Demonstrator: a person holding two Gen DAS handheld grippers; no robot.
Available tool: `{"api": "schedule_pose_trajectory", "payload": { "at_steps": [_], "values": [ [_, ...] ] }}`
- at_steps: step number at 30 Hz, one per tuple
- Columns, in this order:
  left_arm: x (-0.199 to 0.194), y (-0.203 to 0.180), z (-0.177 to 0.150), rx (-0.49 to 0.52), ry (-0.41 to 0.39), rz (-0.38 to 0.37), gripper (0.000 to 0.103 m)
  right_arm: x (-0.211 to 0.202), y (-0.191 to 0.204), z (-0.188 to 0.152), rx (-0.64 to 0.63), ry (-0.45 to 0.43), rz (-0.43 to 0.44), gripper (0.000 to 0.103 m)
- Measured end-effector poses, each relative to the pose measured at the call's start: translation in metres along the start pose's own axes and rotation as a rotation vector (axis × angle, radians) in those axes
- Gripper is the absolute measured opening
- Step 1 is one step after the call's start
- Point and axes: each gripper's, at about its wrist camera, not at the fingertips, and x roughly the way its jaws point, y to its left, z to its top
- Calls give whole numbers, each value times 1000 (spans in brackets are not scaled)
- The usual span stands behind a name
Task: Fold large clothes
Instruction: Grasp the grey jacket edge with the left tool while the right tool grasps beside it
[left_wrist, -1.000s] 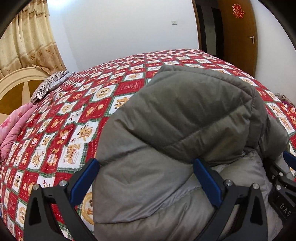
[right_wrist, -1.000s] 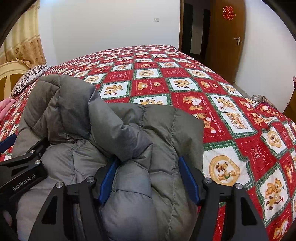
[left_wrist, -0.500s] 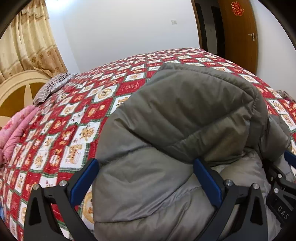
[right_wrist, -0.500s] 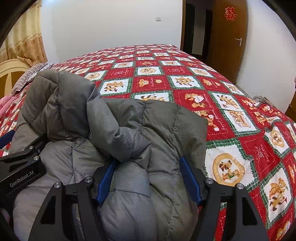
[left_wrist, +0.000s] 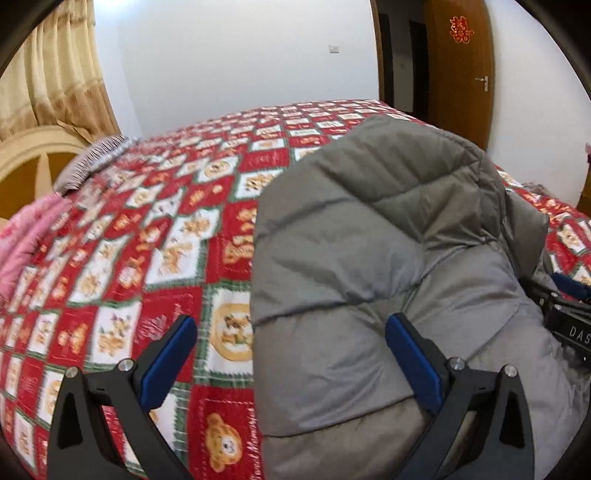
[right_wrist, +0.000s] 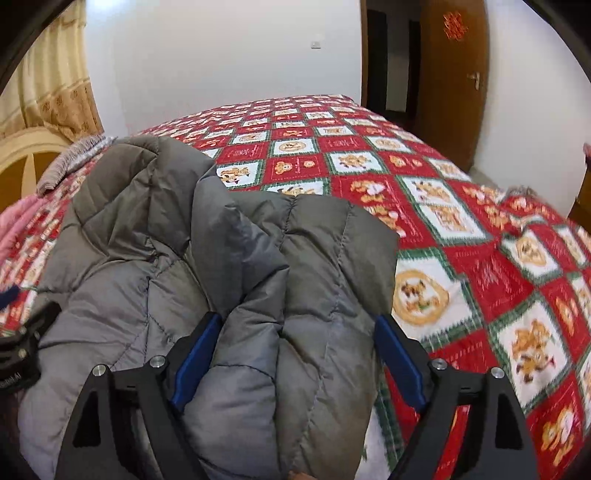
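A bedroom in a home. A wide bed is covered by a red, white and green quilt (right_wrist: 406, 177) printed with teddy bears. A cream arched headboard (left_wrist: 33, 155) stands at one side, with a striped pillow (left_wrist: 92, 162) and pink bedding (left_wrist: 26, 236) beside it. Beige patterned curtains (left_wrist: 55, 74) hang behind. A wooden door (left_wrist: 461, 74) with a lever handle bears a red paper ornament (left_wrist: 461, 28), set in a plain white wall (right_wrist: 221, 55).

Black claw (left_wrist: 291, 365), blue pads (left_wrist: 168, 360), silver screws
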Motion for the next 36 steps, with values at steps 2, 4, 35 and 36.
{"api": "schedule_pose_trajectory", "payload": {
  "at_steps": [2,4,35,36],
  "values": [
    [10,1,0,-10,25,-32,103,1,-6,-2,34,37,22,86],
    [16,1,-2,-22,42,-55,103,3,-13,-4,76,62,51,86],
    [23,-10,-10,-8,50,-27,103,13,-16,-30,153,35,196,85],
    [25,-10,-9,-14,55,-34,103,15,-18,-30,157,33,203,85]
  ]
}}
